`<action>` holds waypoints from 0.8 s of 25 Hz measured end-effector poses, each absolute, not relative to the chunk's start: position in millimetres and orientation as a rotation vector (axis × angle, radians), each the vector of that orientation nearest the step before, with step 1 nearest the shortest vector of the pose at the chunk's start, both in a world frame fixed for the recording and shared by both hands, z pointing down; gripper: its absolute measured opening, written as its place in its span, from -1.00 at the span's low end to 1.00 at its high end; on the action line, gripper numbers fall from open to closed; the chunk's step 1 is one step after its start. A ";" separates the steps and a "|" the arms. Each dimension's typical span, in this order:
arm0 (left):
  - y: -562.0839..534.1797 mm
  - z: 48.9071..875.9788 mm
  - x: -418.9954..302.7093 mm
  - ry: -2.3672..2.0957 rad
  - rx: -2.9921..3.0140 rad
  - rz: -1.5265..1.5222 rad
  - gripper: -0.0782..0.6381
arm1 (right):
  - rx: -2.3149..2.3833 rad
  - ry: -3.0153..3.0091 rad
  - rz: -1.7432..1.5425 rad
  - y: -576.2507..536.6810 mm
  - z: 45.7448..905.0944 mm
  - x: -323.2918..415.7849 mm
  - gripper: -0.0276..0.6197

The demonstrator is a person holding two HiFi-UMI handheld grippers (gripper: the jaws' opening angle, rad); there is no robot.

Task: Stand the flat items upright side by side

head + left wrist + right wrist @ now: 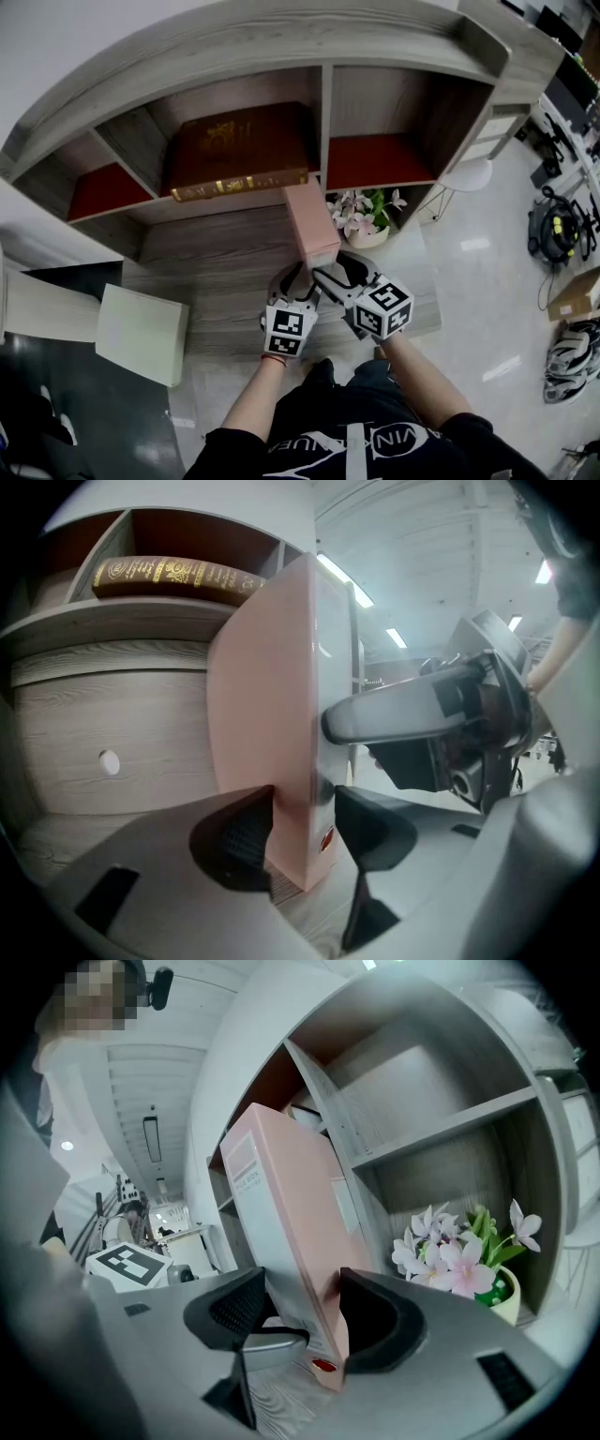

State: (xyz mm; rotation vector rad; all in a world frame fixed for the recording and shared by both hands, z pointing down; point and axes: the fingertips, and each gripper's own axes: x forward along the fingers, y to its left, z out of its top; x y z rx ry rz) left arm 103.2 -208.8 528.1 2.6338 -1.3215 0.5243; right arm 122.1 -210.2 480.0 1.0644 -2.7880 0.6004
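Office corner, glossy pale floor, grey wood-grain desk top point(216, 253) under a curved grey wood shelf unit point(281, 47). Three open cubbies countable in the head view, two with red lining.

Counts: one flat pink file box point(314, 220), one thick brown book with gold lettering point(239, 150), two grippers, one small white pot of pink-white flowers point(366, 223), one white cube-shaped box point(141, 333) at lower left off the desk, one white round stool point(466, 175) at right.

Pink file box: smooth pale pink broad faces, narrow white-grey spine with a pale label near the top, small red round mark near the bottom edge. Stands upright on a short end on the desk top, in front of the divider between middle and right cubby, flower pot just beside it on the right.

Brown book lies flat in the middle cubby, gold-printed spine facing out, well apart from the pink box.

Left gripper point(302, 832): clamped on the pink box low down, one pad on the pink face, the other against the spine side. Right gripper point(302, 1312): also clamped on the same box near its base, one pad on the pink face, the other on the white side. Both meet at the near lower end of the box, marker cubes toward the person.
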 end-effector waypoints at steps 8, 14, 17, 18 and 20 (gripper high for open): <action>-205.7 517.0 87.9 -1.290 2.627 0.418 -0.26 | 1.239 -2.772 0.593 -209.4 469.8 132.1 -0.02; -189.0 512.9 56.6 -1.407 2.579 0.370 -0.27 | 1.179 -2.780 0.526 -185.2 467.5 137.7 0.03; -172.5 512.4 30.1 -1.524 2.497 0.356 -0.27 | 1.091 -2.785 0.510 -168.0 472.6 136.8 0.04; -166.3 510.7 20.5 -1.568 2.465 0.351 -0.27 | 1.064 -2.790 0.516 -162.6 474.4 136.3 0.04; -151.6 504.3 2.5 -1.656 2.402 0.344 -0.27 | 1.015 -2.797 0.540 -151.7 479.2 136.3 0.05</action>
